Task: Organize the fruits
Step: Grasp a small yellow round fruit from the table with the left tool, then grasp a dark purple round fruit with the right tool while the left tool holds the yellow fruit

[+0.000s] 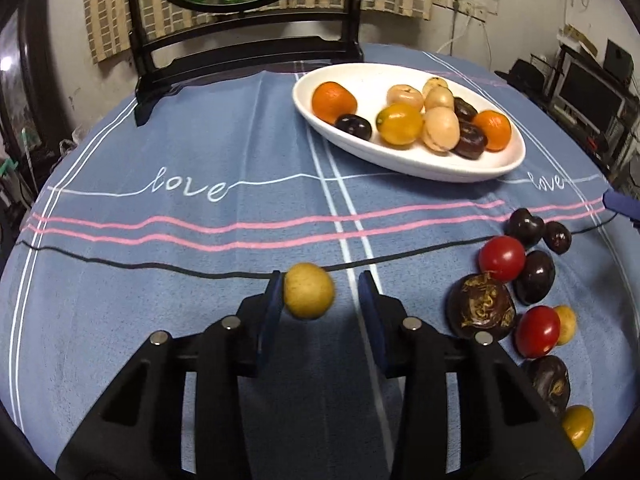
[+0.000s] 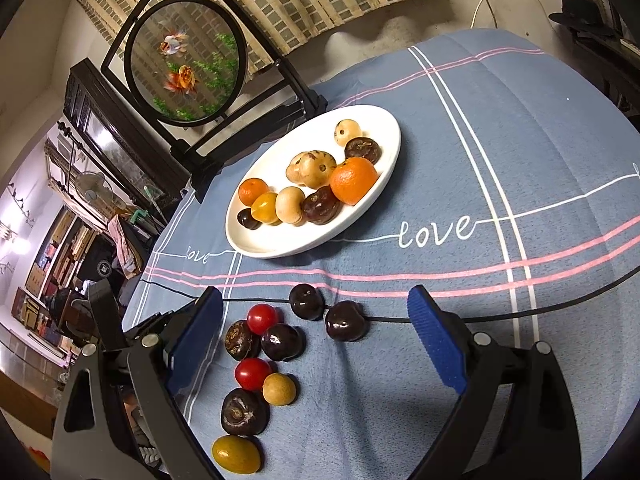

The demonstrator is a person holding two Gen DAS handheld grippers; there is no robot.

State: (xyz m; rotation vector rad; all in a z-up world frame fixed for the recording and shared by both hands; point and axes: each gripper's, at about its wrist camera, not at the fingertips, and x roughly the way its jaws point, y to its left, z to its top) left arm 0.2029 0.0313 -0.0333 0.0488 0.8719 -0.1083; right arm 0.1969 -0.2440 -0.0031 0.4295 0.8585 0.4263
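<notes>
A white oval plate [image 1: 508,160] [image 2: 384,120] at the back of the table holds several fruits: oranges, tan round fruits, dark ones. My left gripper [image 1: 322,284] has its jaws apart; a small tan round fruit [image 1: 309,296] sits between them, against the left finger, with a gap to the right finger. A cluster of loose fruits lies on the cloth: red cherry tomatoes [image 1: 502,258] [image 2: 262,319], dark fruits [image 1: 480,306] [image 2: 346,320], a yellow one [image 2: 236,454]. My right gripper [image 2: 316,312] is open and empty above this cluster.
A blue cloth [image 1: 200,152] [image 2: 540,140] with "love" lettering covers the table. A black-framed round goldfish screen [image 2: 186,60] stands behind the plate; its stand [image 1: 248,46] shows in the left wrist view. Shelves and clutter lie beyond the table edges.
</notes>
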